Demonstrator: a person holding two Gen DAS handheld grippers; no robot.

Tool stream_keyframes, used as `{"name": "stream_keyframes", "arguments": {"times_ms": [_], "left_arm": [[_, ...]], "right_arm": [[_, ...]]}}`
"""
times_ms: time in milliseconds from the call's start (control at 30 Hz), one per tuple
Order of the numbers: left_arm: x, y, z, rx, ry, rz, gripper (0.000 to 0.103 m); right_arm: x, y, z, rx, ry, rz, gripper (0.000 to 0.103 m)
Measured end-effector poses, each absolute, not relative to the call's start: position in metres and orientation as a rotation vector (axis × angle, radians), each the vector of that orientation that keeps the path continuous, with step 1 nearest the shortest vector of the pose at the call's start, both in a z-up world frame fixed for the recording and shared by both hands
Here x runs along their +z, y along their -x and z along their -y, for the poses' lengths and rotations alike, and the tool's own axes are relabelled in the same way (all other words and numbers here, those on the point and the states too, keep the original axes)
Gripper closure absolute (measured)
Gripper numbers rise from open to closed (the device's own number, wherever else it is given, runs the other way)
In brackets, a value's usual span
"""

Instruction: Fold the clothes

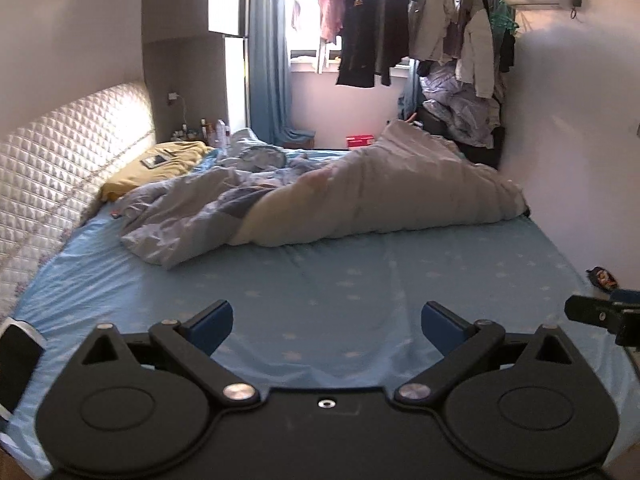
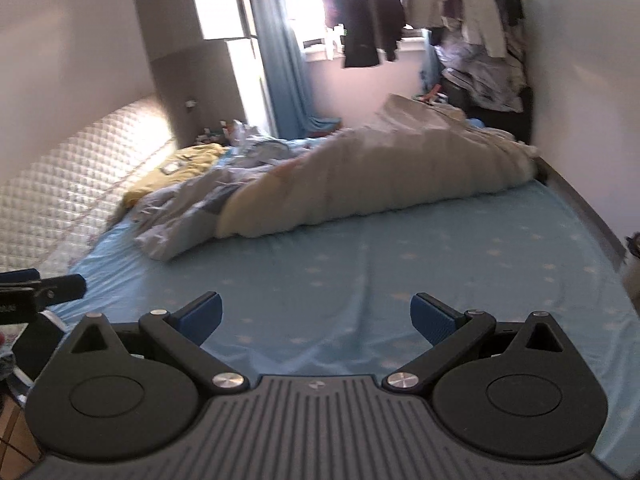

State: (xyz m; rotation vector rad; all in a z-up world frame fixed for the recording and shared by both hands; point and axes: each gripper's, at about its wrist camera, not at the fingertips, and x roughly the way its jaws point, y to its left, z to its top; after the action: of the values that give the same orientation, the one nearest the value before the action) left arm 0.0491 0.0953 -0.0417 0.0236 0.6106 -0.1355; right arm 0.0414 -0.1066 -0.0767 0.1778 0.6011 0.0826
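Both grippers, left gripper point(image 1: 327, 326) and right gripper point(image 2: 316, 318), fingers apart, empty, over bare near bed sheet point(image 1: 360, 280). Crumpled quilt point(image 1: 360, 196) lies far ahead, long axis left-right; no garment within reach, neither hand clearly nearer.

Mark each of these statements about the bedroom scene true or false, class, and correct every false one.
1. The left gripper is open and holds nothing. True.
2. The right gripper is clamped on a shirt. False: it is open and empty.
3. A crumpled duvet lies across the far part of the bed sheet. True.
4. The hanging clothes lie folded on the bed. False: they hang by the window.
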Motion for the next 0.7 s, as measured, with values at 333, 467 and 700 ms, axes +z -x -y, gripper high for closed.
{"name": "stream_keyframes", "arguments": {"times_ms": [333, 467, 700], "left_arm": [[-0.033, -0.076, -0.059, -0.199, -0.082, -0.593, 0.000], [-0.037, -0.089, -0.062, -0.220, -0.055, -0.607, 0.000], [-0.042, -0.099, -0.059, -0.244, -0.068, -0.648, 0.000]], "right_arm": [[-0.067, -0.027, 0.155, -0.001, -0.154, -0.607, 0.001], [-0.074, -0.026, 0.165, -0.050, -0.185, -0.603, 0.001], [-0.084, -0.030, 0.173, -0.102, -0.214, -0.636, 0.001]]}}
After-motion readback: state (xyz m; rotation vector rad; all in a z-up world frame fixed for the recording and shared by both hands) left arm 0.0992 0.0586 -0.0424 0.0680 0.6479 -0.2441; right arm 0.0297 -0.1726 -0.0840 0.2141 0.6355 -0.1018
